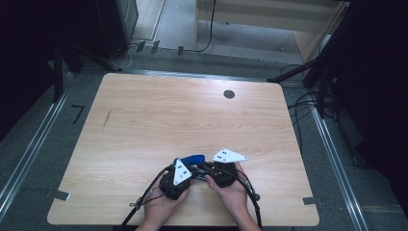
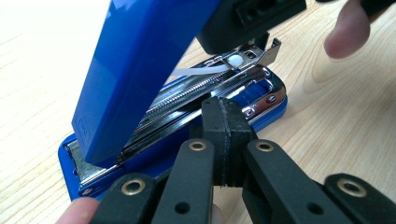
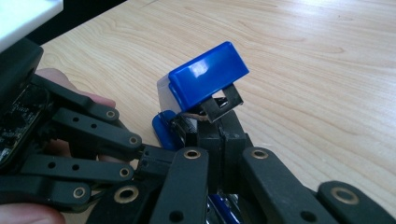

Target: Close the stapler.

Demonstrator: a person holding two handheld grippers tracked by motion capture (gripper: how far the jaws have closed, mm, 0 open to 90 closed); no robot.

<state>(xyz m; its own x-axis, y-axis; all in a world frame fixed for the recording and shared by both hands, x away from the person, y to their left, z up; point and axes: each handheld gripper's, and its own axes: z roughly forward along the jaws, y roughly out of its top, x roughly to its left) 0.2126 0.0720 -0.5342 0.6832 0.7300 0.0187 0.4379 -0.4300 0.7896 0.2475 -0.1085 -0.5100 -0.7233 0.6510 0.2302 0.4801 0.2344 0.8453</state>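
Blue stapler [image 2: 140,93] is lying on the wooden worktop [image 1: 144,125] near its front edge, its lid swung up. Left gripper [image 2: 227,135] is pinching the stapler's metal staple rail [image 2: 201,91] with jaws closed, while right gripper [image 3: 219,133] is clamping the rail's end beside it.

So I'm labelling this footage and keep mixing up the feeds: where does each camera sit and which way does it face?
High view: above the person's side, looking forward and down on the wooden table; forearms and both hands enter from the bottom.
Left gripper view: rides the left gripper, looking along its closed jaws at the opened blue stapler; fingertips show.
Right gripper view: rides the right gripper, facing the stapler's raised lid; the left gripper shows at left.
All three views share the stapler.
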